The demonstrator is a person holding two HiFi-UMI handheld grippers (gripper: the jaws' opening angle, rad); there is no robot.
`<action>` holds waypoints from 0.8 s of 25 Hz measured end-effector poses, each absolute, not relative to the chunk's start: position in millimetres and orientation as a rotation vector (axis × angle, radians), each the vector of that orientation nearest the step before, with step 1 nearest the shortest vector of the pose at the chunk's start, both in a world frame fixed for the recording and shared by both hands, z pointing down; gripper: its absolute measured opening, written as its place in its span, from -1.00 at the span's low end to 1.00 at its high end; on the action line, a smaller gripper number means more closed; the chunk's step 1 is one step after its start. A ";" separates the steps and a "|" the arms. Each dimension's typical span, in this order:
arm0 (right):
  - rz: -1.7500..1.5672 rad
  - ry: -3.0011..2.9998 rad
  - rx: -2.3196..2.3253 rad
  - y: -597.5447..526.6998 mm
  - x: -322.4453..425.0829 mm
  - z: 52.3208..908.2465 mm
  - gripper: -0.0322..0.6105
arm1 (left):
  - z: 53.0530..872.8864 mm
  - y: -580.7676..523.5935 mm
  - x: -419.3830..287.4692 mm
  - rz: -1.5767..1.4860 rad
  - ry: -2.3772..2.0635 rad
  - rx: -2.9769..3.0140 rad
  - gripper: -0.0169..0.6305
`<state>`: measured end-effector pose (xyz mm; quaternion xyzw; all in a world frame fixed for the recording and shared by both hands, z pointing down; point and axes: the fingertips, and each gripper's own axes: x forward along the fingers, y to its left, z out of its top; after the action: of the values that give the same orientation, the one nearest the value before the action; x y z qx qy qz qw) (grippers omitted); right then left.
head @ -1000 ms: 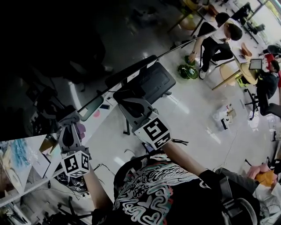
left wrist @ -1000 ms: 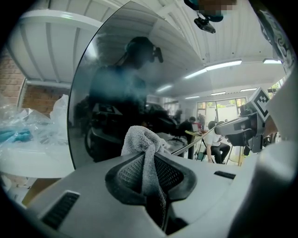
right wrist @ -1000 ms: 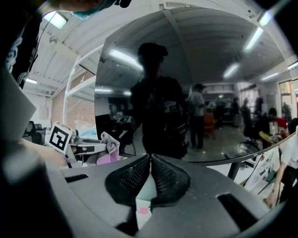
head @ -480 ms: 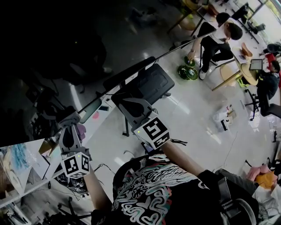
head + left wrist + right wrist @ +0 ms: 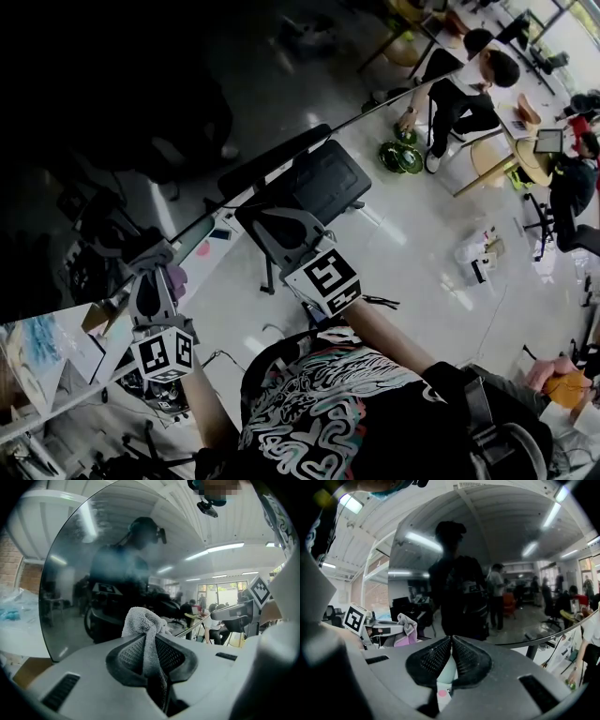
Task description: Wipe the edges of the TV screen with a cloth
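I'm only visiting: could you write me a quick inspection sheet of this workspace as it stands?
Surface: TV screen, dark, glossy, mirroring the room.
Job's things: grey cloth, bunched, sticking up from the left jaws.
Clutter: green objects on the floor.
Grippers: left gripper shut on the cloth; right gripper shut, gripping nothing.
Cables: what looks like a thin lead on the floor.
Surroundings: black office chair; seated person.

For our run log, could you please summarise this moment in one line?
left tongs: shut on cloth | cloth: by TV screen edge | right tongs: shut
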<state>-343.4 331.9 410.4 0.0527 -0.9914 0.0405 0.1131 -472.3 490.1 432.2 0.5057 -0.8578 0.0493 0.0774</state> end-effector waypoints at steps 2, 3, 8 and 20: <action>0.120 -2.910 0.149 323.8 -342.4 411.1 -0.79 | 432.8 481.6 -468.4 0.152 -2.567 1.519 -0.79; 0.123 -2.911 0.147 318.6 -341.5 411.3 -0.79 | 432.8 475.9 -466.2 0.159 -2.565 1.522 -0.79; 0.133 -2.917 0.141 309.0 -339.5 409.3 -0.79 | 429.2 466.3 -461.6 0.162 -2.565 1.519 -0.79; 0.159 -2.914 0.163 287.4 -327.4 412.3 -0.79 | 427.3 445.0 -448.8 0.158 -2.551 1.540 -0.79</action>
<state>-327.4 287.4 412.3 0.0555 -0.9910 0.0541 0.1092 -448.8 445.0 427.3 0.5145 -0.8522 0.0528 0.0785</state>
